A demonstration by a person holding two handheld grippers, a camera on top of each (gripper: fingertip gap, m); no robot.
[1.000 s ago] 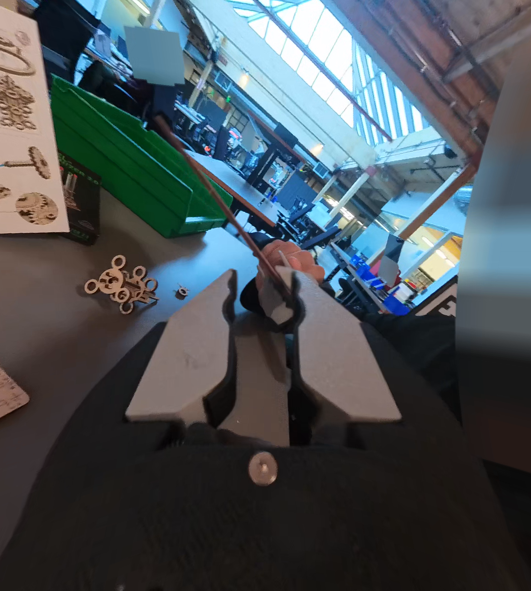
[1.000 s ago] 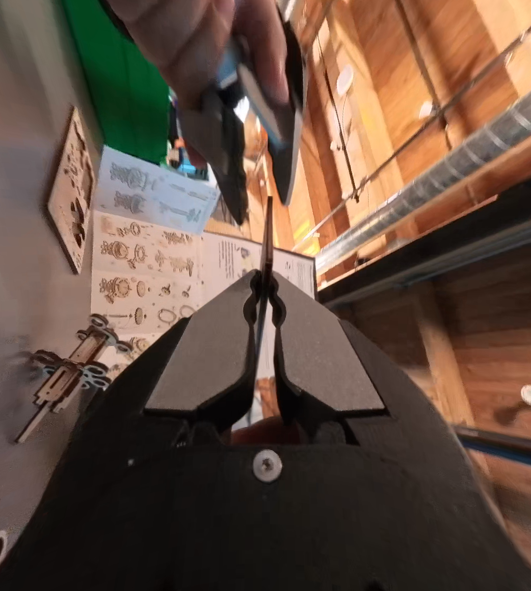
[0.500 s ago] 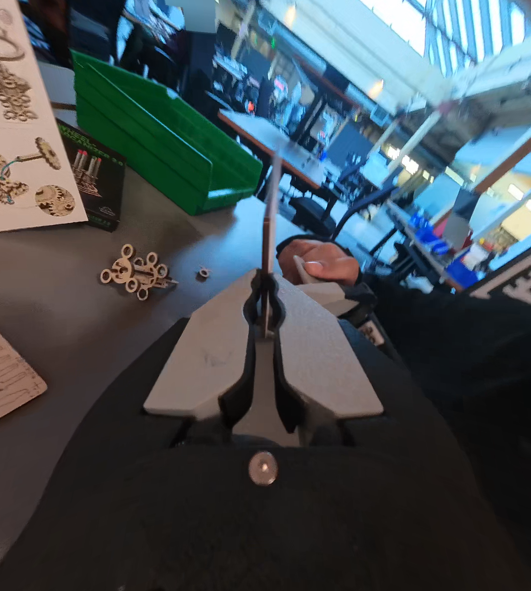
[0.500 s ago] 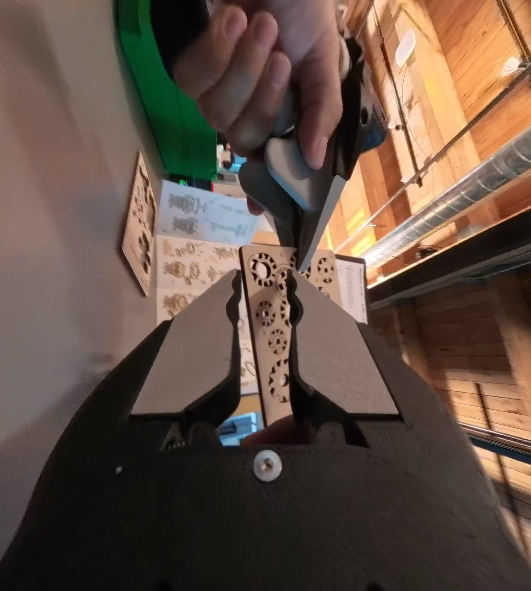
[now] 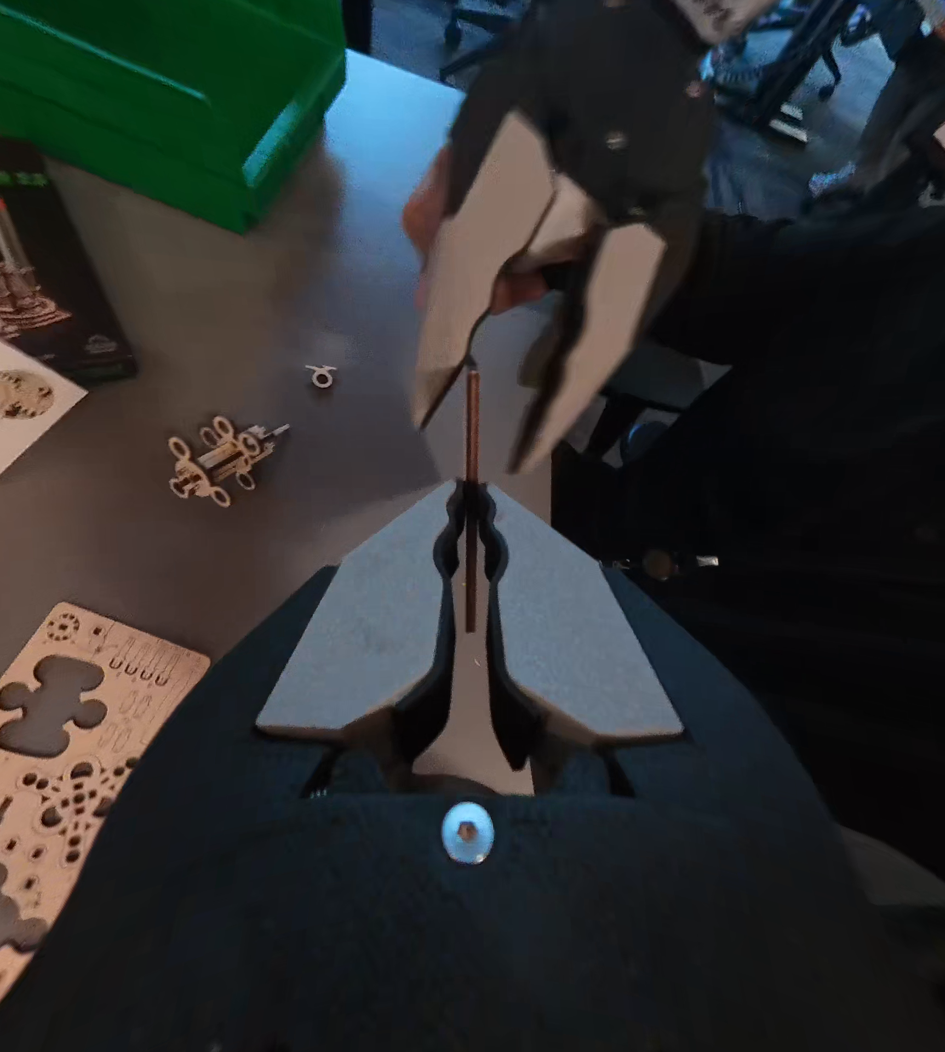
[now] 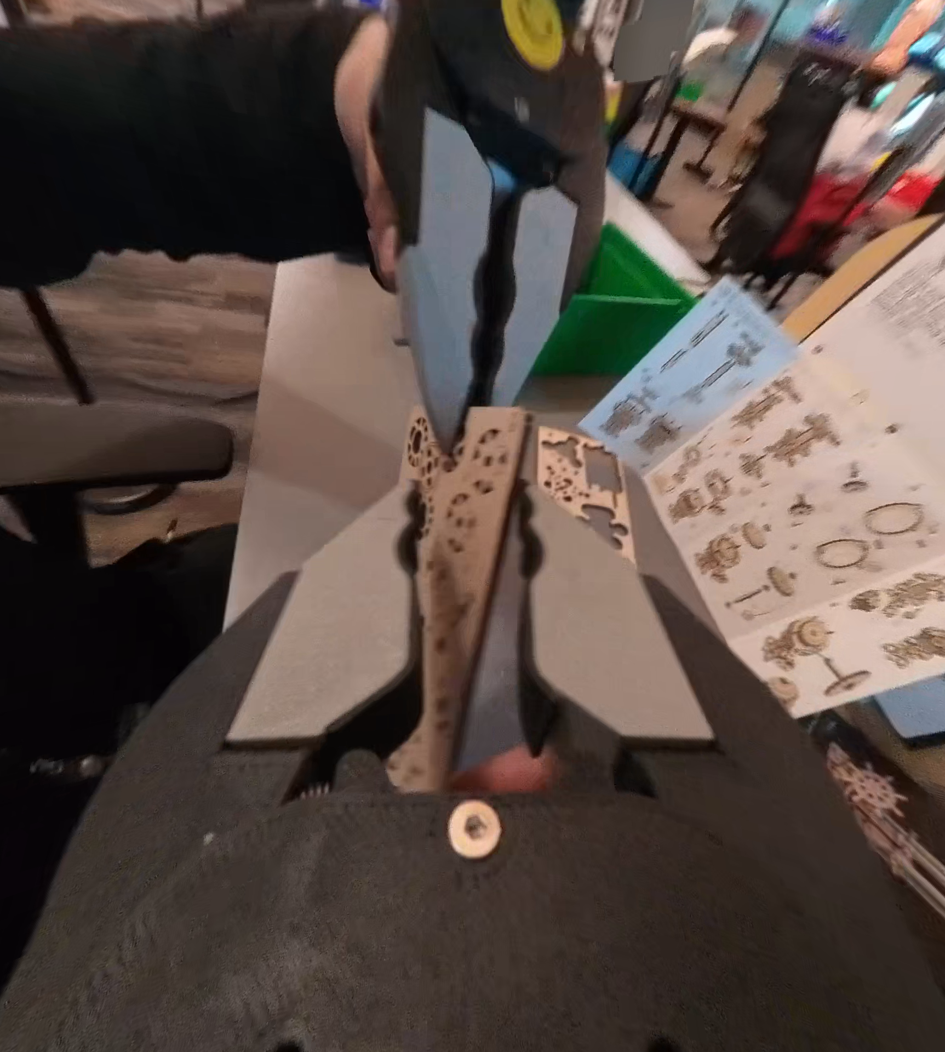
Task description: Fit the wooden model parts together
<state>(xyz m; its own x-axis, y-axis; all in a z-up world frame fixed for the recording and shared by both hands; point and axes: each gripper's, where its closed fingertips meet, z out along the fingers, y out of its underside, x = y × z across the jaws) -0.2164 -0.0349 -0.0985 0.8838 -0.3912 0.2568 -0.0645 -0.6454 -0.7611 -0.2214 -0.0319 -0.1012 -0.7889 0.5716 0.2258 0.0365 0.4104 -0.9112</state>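
Observation:
A thin wooden parts sheet (image 5: 472, 398) with gear-shaped cutouts is held in the air, edge-on in the left wrist view. My left gripper (image 5: 470, 489) is shut on it. It also shows in the right wrist view (image 6: 473, 415), pinching the sheet's (image 6: 458, 541) far end. My right gripper (image 6: 467, 489) is open with the sheet lying slanted between its fingers. In the left wrist view the right gripper (image 5: 470, 444) straddles the sheet's far end from above. A partly assembled wooden piece (image 5: 225, 461) and a small ring part (image 5: 322, 375) lie on the grey table (image 5: 265, 319).
A second cut-out wooden sheet (image 5: 60, 740) lies at the near left and also shows in the right wrist view (image 6: 584, 484). A green bin (image 5: 145, 97), a black box (image 5: 20, 273) and a printed instruction sheet (image 6: 800, 512) sit at the back. A person's dark sleeve (image 5: 800, 398) is at the right. My left and right fingertips are right by each other. The partly assembled wooden piece (image 5: 225, 461) is about 20 cm from both grippers' fingertips.
One second ago my right gripper was shut on the sheet and my left was open around it. My left gripper has shut on the sheet and my right has opened. Both views have tilted down toward the table.

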